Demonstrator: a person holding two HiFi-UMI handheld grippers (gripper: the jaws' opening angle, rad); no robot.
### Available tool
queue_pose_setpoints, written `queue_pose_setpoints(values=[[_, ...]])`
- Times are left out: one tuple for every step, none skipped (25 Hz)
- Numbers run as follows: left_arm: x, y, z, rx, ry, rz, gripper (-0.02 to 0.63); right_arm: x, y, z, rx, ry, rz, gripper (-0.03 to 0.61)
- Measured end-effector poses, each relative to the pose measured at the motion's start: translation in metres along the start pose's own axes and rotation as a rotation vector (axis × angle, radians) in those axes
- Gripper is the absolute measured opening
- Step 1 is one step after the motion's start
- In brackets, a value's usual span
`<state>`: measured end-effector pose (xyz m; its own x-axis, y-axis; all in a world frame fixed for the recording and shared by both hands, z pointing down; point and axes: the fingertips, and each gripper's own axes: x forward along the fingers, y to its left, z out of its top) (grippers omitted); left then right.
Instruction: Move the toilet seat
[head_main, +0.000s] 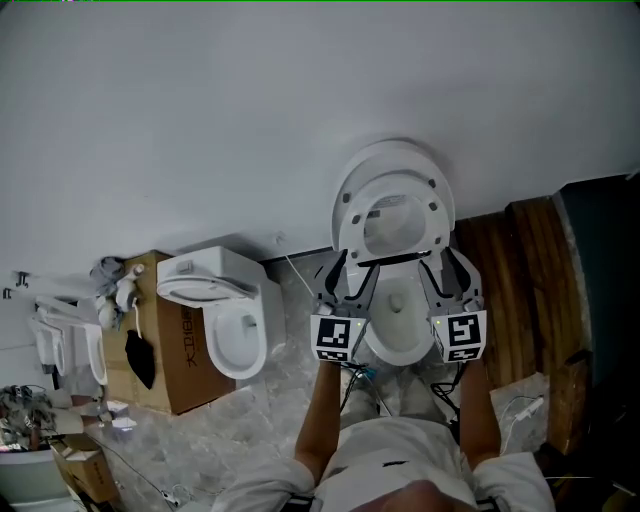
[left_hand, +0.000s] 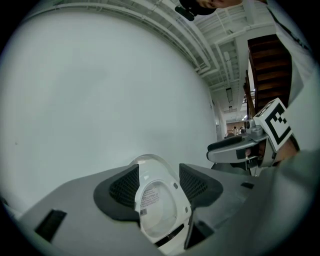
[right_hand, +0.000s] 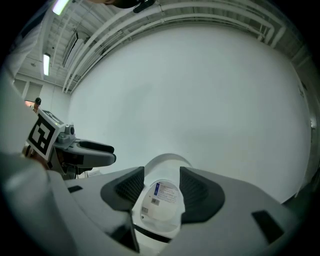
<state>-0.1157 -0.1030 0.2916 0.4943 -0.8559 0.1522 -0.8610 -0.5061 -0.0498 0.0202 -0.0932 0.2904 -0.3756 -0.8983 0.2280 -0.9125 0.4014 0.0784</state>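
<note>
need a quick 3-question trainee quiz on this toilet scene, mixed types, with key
1. True or false: the toilet seat lies flat on the bowl.
2. What stands beside the second toilet at left? A) bucket B) cardboard box C) ladder
3. Left tongs and right tongs: what shows in the gap between each pair of jaws?
Key: 1 false, it is raised toward the wall. 2 B. 3 the toilet seat.

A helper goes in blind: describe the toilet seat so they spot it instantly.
Against the white wall, beside the wooden boards on the right, stands a toilet. Its seat is the ring tipped up against the raised lid, straight ahead of the person; the other toilet sits left, by the cardboard box.
</note>
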Motion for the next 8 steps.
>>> queue_pose_setpoints(values=[[-0.009,-0.003,0.005,0.003,-0.007,-0.01,0.268,-0.01,0.006,0.005,-0.006,-0.004,-0.008,0.241],[-0.019,-0.006,0.01,0.007,-0.011,-0.021,0.268,-0.019,0.012,0.009,-0.011,-0.006,-0.015,0.241],[-0.03,-0.009,0.013,0.01,-0.014,-0.032,0.268,-0.029,0.019,0.012,-0.012,-0.008,-0.02,0.241],[-0.041,-0.011,0.016,0.013,-0.016,-0.041,0.268,-0.038,0.028,0.016,-0.009,-0.008,-0.023,0.239],[-0.053,-0.012,0.018,0.015,-0.02,-0.048,0.268,-0.047,0.037,0.019,-0.006,-0.009,-0.026,0.238],[-0.064,-0.013,0.022,0.016,-0.026,-0.056,0.268,-0.055,0.045,0.022,-0.005,-0.01,-0.03,0.236],[-0.074,-0.014,0.026,0.016,-0.034,-0.063,0.268,-0.064,0.053,0.026,-0.007,-0.011,-0.035,0.236],[-0.085,-0.014,0.031,0.016,-0.042,-0.07,0.268,-0.072,0.06,0.029,-0.01,-0.012,-0.04,0.235]])
